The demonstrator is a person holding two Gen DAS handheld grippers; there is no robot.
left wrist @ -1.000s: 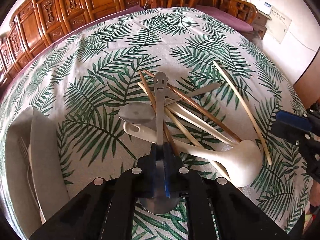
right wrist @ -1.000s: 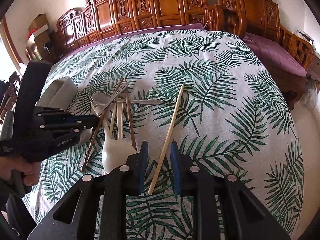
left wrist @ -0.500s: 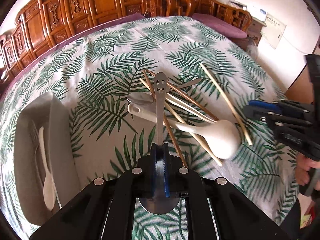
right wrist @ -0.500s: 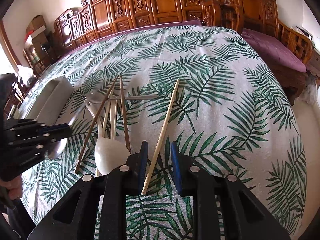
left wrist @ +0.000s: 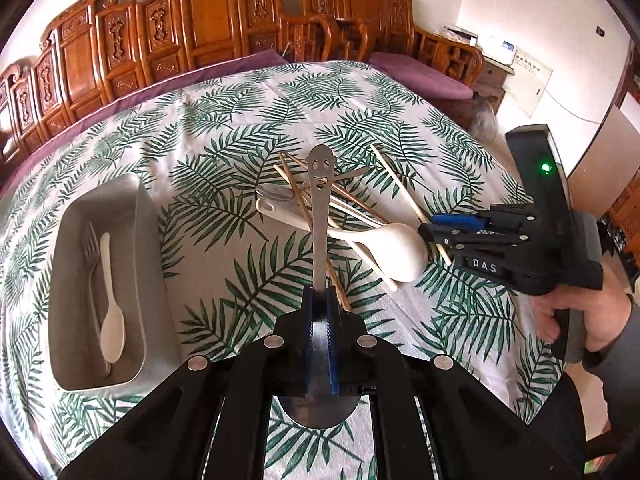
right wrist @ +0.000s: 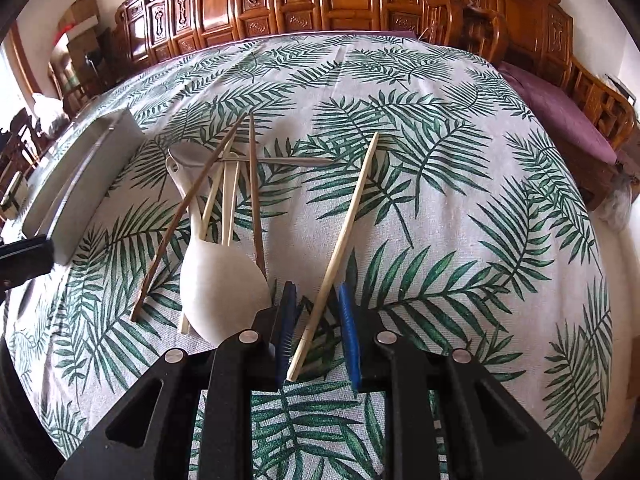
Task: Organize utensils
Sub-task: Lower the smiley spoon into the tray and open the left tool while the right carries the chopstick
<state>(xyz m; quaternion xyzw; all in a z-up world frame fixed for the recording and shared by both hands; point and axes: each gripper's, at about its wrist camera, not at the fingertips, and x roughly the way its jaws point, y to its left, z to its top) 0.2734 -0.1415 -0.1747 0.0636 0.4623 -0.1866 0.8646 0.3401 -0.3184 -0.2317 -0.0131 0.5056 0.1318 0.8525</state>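
Note:
My left gripper (left wrist: 319,300) is shut on a metal spoon (left wrist: 320,208) with a smiley-face handle and holds it above the table. A grey tray (left wrist: 150,240) to its left holds a white spoon (left wrist: 110,304) and a fork (left wrist: 91,248). A pile with a large white ladle (left wrist: 384,242), chopsticks and a metal spoon (left wrist: 276,194) lies ahead. My right gripper (right wrist: 316,312) is open, its fingers on either side of a lone light chopstick (right wrist: 340,248) on the cloth, next to the ladle (right wrist: 220,284). It also shows in the left wrist view (left wrist: 456,226).
The table wears a palm-leaf cloth (right wrist: 460,208). Carved wooden chairs (left wrist: 208,20) ring its far side. The tray (right wrist: 80,184) lies left of the pile in the right wrist view. The table edge drops off at right.
My left gripper has lifted and pulled back with the smiley spoon, so the tray came fully into view. My right gripper has moved forward along the lone chopstick.

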